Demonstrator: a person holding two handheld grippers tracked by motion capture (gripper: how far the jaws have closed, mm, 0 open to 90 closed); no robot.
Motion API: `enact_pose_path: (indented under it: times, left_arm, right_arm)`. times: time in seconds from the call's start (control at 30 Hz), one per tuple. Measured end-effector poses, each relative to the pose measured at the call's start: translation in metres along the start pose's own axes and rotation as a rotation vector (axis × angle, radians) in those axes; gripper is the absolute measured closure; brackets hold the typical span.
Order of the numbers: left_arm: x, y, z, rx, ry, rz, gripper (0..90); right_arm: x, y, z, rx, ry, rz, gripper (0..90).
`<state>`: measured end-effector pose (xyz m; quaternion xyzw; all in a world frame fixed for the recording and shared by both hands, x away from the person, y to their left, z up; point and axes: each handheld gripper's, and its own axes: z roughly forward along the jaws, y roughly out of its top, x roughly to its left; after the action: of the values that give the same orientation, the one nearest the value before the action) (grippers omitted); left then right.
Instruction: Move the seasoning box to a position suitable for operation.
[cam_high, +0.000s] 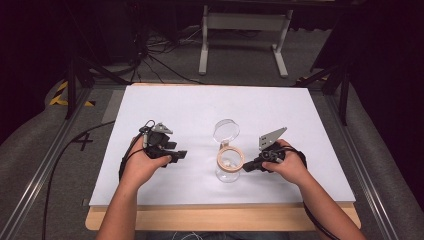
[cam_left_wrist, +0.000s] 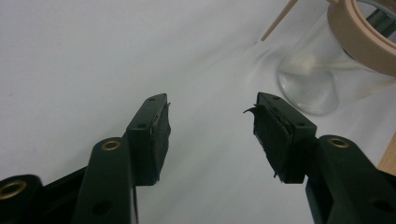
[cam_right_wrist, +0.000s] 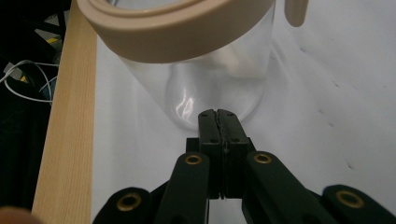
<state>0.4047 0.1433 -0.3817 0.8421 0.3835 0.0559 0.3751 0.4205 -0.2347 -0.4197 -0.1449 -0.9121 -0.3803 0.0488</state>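
Note:
A clear glass jar (cam_high: 229, 169) with a tan ring (cam_high: 230, 158) round its mouth stands on the white table top, its clear lid (cam_high: 226, 131) swung back behind it. Something white lies inside the jar (cam_left_wrist: 310, 79). My left gripper (cam_high: 176, 155) lies left of the jar, apart from it. In the left gripper view, that gripper (cam_left_wrist: 210, 126) is open with bare table between its jaws. My right gripper (cam_high: 248, 166) points at the jar from the right. In the right gripper view, its jaws (cam_right_wrist: 219, 114) are shut with nothing between them, tips right at the jar's lower wall (cam_right_wrist: 219, 79).
The white table top (cam_high: 200, 105) has a wooden front edge (cam_high: 225, 217) close to the jar. Both forearms come in over that edge. Behind the table, a white metal frame (cam_high: 245, 30) and loose cables (cam_high: 165, 65) lie on the grey floor.

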Motion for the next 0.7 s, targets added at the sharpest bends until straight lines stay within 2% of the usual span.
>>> enact_pose_path:
  times: [0.3,0.7]
  left_arm:
    - [0.002,-0.001,-0.001,-0.008,-0.006,-0.003,51.0]
    - [0.004,0.001,0.001,-0.002,-0.029,0.001,59.0]
  right_arm:
    - [0.007,0.005,0.008,0.015,0.033,-0.02,90.0]
    - [0.012,0.006,0.018,0.032,0.041,-0.029,90.0]
